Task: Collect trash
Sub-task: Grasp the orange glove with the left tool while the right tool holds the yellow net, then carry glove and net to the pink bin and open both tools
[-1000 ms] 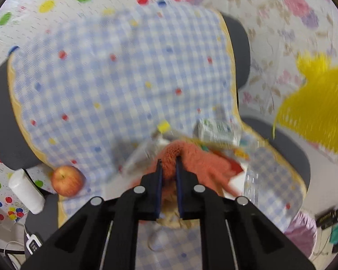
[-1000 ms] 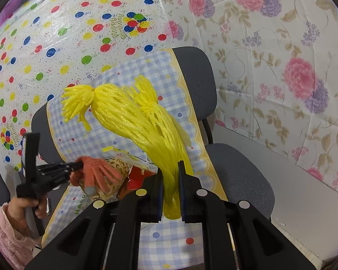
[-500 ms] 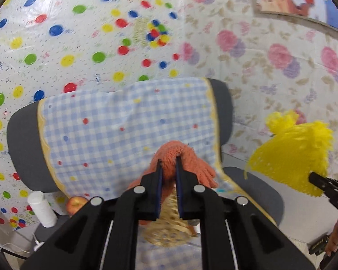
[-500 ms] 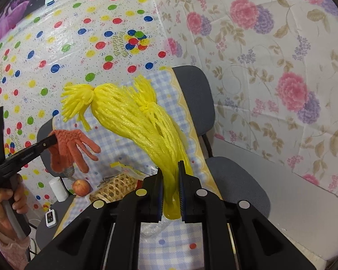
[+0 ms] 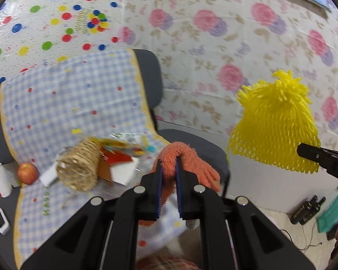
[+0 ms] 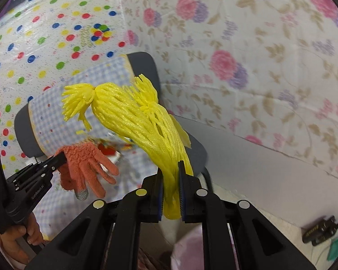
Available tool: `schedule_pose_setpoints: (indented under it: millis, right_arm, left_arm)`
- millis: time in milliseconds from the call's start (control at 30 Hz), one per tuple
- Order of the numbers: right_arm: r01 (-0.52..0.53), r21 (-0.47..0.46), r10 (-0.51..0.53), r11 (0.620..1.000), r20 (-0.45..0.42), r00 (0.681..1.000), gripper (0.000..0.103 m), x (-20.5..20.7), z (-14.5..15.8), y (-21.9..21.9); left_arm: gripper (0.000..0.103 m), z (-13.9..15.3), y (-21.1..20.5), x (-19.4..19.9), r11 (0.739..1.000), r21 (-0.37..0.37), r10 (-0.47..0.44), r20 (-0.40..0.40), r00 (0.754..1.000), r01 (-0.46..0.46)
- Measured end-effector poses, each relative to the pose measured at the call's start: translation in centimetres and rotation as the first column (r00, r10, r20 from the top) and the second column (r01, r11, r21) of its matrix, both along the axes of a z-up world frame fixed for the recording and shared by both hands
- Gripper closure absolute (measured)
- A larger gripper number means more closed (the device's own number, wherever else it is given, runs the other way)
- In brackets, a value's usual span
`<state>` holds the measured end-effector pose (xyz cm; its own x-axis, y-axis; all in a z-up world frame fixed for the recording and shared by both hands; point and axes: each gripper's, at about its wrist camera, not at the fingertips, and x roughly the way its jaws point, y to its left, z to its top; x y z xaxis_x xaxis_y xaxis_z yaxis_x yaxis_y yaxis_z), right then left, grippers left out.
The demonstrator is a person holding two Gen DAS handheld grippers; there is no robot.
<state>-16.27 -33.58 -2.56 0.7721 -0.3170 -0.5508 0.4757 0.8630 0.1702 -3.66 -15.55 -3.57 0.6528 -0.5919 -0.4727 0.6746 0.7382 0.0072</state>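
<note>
My left gripper (image 5: 168, 162) is shut on an orange knit glove (image 5: 191, 162), which hangs over the front of the chair seat. The right wrist view shows that glove (image 6: 87, 168) dangling from the left gripper (image 6: 60, 157) at lower left, fingers down. My right gripper (image 6: 170, 164) is shut on a yellow foam net sleeve (image 6: 137, 117) that stretches up and left from the jaws. From the left wrist, the net (image 5: 275, 126) hangs at the right, held by the right gripper (image 5: 304, 150).
A grey chair (image 5: 151, 72) draped with a blue checked cloth (image 5: 63, 108) holds a wicker cone (image 5: 78, 168), coloured wrappers (image 5: 121, 148), an apple (image 5: 27, 172) and a white bottle (image 5: 0, 180). Dark gadgets (image 5: 306, 209) and a green mask (image 5: 331, 213) lie on the floor at right.
Both grippers have pulled back and swung right, away from the chair, carrying the glove and the net. The wicker cone and wrappers now lie uncovered on the seat.
</note>
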Motion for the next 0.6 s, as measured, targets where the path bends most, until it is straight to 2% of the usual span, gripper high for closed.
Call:
schedule_pose_setpoints:
  millis: [100,300,433,600]
  right_arm:
    - [0.058,0.019,-0.057,0.998,-0.042,0.997,0.091,-3.4,-1.6,-0.5]
    - [0.146,0.030,-0.141,0.989,-0.132,0.981,0.091,-8.1,-4.9,-0.6]
    - [0.200,0.040,-0.188,0.979,-0.209,0.960,0.091,-10.8,-8.0,-0.5]
    - [0.233,0.119,-0.189,0.965,-0.298,0.936,0.091,-11.7,-12.1,-1.2]
  left_arm:
    - [0.095,-1.7,-1.2,-2.9,0.998,0.005,-0.062,0.002,0.998,0.062]
    - [0.094,-5.6,-3.2,-7.3,0.984,0.012,-0.175,-0.057,0.983,0.176]
    - [0.094,-8.5,-4.8,-8.7,0.969,0.058,-0.233,-0.126,0.964,0.241]
    - [0.094,-11.1,-6.5,-9.3,0.953,0.112,-0.258,-0.186,0.948,0.281]
